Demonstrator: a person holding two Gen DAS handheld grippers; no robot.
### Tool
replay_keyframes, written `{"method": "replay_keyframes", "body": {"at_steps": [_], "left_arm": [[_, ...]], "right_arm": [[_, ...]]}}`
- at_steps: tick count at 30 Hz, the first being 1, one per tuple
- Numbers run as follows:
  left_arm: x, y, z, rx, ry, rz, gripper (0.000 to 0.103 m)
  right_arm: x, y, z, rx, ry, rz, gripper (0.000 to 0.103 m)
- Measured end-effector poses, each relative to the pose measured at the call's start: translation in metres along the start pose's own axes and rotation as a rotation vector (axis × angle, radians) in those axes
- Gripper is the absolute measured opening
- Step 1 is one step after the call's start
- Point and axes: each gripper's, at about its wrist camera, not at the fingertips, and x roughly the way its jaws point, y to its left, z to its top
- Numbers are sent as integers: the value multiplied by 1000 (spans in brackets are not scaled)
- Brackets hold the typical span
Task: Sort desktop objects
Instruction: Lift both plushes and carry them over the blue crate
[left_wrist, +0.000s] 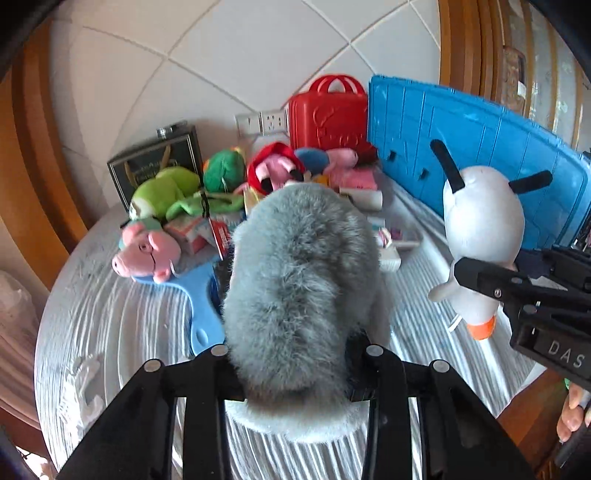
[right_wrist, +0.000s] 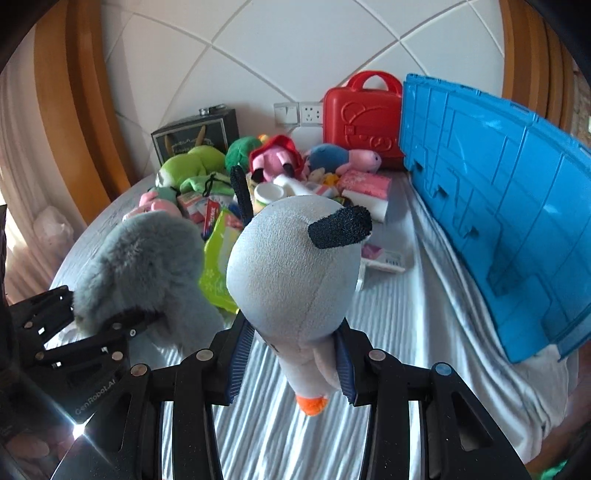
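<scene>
Grey plush (left_wrist: 295, 280) | left gripper (left_wrist: 295, 373) clamped; white plush (right_wrist: 291, 280) | right gripper (right_wrist: 291, 354) clamped

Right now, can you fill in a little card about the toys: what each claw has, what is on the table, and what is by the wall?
left claw: shut on the fluffy grey plush, held above the table
right claw: shut on the white plush with black ears, orange tip pointing down
table cover: pale, wrinkled cloth
toy pile: pink pig, green plush, blue paddle
by the wall: red case, dark box
right side: blue plastic panel standing on edge
</scene>
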Motion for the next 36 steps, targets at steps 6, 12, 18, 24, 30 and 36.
{"method": "replay_keyframes", "body": {"at_steps": [6, 12, 18, 24, 30, 36], "left_arm": [[-29, -16, 55, -15, -176, 26, 33], [-54, -55, 103, -15, -311, 6, 33], [-58, -123, 154, -17, -420, -23, 33], [-52, -226, 217, -34, -514, -28, 33], [-31, -327, 291, -47, -490, -19, 33], [7, -393, 341, -10, -414, 11, 34]], "right_arm": [[-50, -9, 41, -20, -170, -54, 40], [-97, -36, 79, -29, -345, -116, 40], [-132, -94, 115, -22, -480, -170, 40], [-168, -188, 155, -63, -598, -216, 41], [-191, -301, 211, -102, -612, -248, 41], [-162, -397, 253, -61, -546, -239, 41]]}}
